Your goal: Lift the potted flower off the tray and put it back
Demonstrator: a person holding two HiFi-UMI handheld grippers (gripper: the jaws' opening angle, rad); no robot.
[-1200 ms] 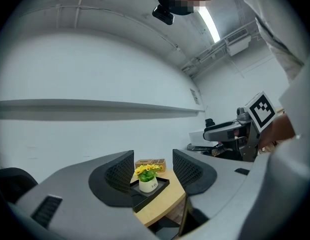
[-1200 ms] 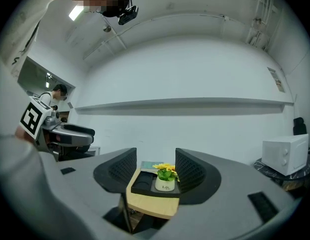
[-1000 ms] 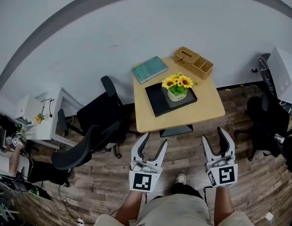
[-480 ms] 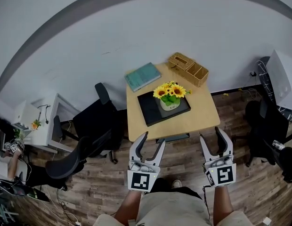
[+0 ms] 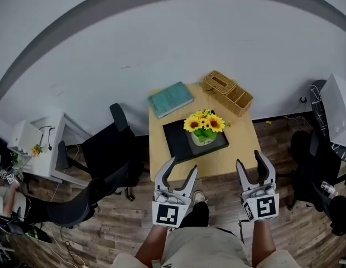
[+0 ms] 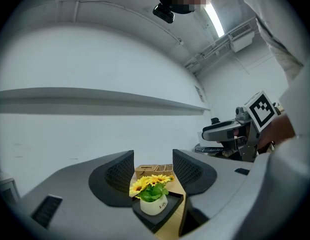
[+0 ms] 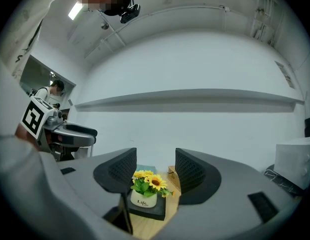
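A white pot of yellow sunflowers (image 5: 205, 128) stands on a black tray (image 5: 178, 144) on a small wooden table (image 5: 240, 138). Both grippers hover level at the table's near edge, short of the tray. My left gripper (image 5: 180, 171) is open and empty; my right gripper (image 5: 249, 163) is open and empty too. In the left gripper view the potted flower (image 6: 154, 195) shows between the jaws, far ahead, on the tray (image 6: 165, 218). The right gripper view frames the same pot (image 7: 145, 192) and tray (image 7: 154, 214) between its jaws.
A teal book (image 5: 170, 99) and a wicker box (image 5: 227, 92) lie at the table's far side. Black office chairs stand left (image 5: 103, 155) and right (image 5: 312, 161). A white desk (image 5: 42, 149) is at the far left. The floor is wood.
The table, tray and flower have come closer to both grippers as the person walked forward. Both pairs of jaws have stayed as wide as before.
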